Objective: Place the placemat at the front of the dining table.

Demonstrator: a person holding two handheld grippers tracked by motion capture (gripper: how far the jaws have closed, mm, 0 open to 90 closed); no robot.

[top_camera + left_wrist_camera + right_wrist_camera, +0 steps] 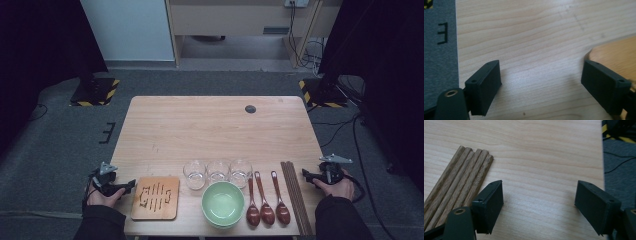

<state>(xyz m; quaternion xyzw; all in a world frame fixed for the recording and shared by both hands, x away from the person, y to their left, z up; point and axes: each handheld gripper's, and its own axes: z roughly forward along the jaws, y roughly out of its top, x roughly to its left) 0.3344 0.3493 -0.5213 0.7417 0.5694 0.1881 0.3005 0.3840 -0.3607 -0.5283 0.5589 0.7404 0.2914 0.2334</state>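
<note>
Green bowl at near edge | left gripper open beside trivet | right gripper open right of chopsticks | three glasses, three spoons

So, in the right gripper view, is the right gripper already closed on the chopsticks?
No, the right gripper stands open over bare table, with the wooden chopsticks lying beside its jaw, not between the two.
</note>
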